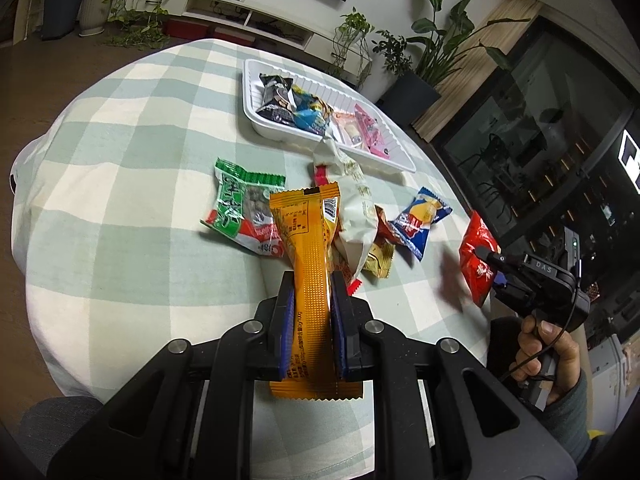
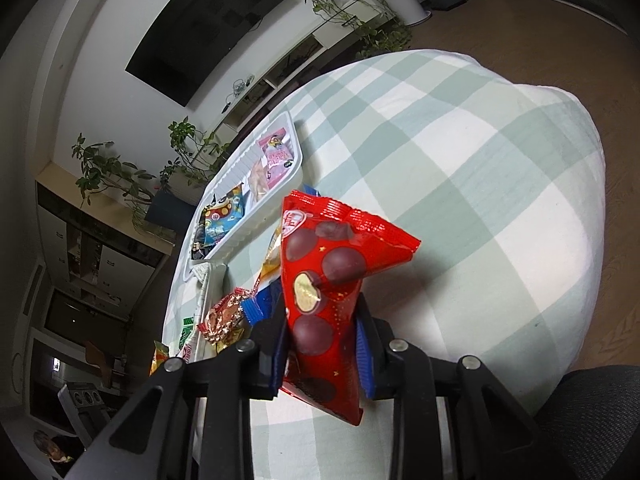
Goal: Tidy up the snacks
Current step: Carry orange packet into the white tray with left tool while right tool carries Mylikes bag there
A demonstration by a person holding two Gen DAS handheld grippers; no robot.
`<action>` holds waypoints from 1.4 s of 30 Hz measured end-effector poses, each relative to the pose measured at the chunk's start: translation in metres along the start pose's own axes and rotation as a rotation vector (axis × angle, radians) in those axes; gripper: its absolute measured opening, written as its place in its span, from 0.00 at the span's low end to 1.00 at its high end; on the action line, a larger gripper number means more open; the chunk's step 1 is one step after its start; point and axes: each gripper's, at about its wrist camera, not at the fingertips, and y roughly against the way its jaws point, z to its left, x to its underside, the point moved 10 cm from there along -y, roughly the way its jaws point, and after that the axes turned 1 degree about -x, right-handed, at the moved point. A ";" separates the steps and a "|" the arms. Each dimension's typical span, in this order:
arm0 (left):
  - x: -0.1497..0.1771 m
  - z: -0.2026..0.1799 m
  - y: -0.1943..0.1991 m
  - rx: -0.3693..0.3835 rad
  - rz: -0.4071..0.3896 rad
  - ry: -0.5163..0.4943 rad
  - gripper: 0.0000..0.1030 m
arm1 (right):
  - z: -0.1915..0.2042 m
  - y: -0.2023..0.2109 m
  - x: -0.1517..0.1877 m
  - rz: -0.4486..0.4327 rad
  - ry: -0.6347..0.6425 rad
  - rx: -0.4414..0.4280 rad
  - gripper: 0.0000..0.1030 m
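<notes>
On the right gripper [image 1: 486,258], perhaps "DAS".

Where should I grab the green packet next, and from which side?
Take the green packet by its crimped far end, coming from the left or from above. It lies flat, and that end and its left edge sit free on the cloth; its near right corner is hidden behind the orange packet in the left hand-held gripper.

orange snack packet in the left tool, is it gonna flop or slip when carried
The orange snack packet probably stays fairly stiff: it juts forward beyond the left tool without drooping. Its glossy film looks slippery, so it might slide. It seems light, being slim and flat.
</notes>
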 end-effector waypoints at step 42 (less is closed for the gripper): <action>-0.238 -0.037 -0.149 -0.170 0.008 -0.247 0.15 | 0.145 -0.130 -0.148 0.116 0.523 0.081 0.29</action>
